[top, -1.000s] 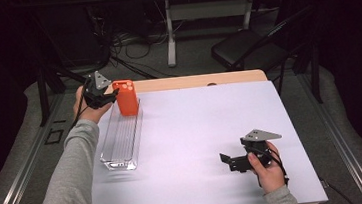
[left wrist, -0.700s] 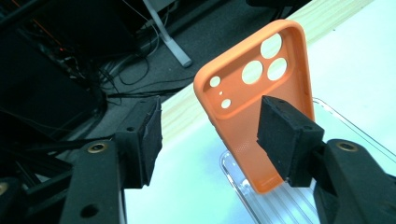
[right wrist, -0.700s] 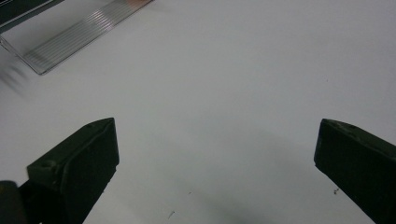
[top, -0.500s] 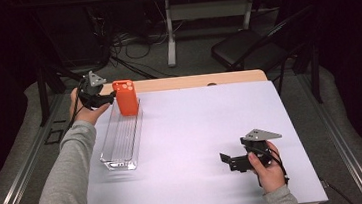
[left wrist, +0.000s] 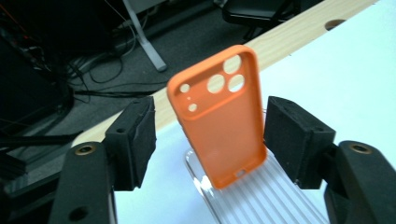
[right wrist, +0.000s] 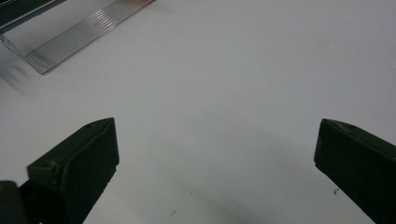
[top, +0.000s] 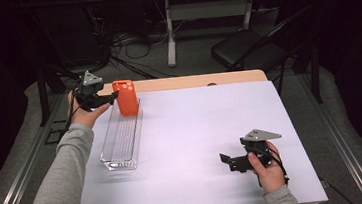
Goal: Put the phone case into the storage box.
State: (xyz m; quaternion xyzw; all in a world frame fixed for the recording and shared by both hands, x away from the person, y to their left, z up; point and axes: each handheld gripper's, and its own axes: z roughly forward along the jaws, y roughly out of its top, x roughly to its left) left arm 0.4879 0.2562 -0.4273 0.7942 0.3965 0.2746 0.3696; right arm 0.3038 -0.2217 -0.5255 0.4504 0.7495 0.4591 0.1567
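Orange silicone phone case [left wrist: 219, 123] stands upright at the far end of the clear ribbed plastic tray [top: 121, 140]. Left gripper [left wrist: 210, 140] released, jaws flanking it untouching; best centre, then squeeze gently.

**Orange phone case upright in clear rack**

The orange phone case [left wrist: 223, 121] stood on end, tilted slightly, its camera cut-outs uppermost. Its lower edge sat in the far end of the clear ribbed tray [top: 121, 143], which lay lengthwise along the table's left side.
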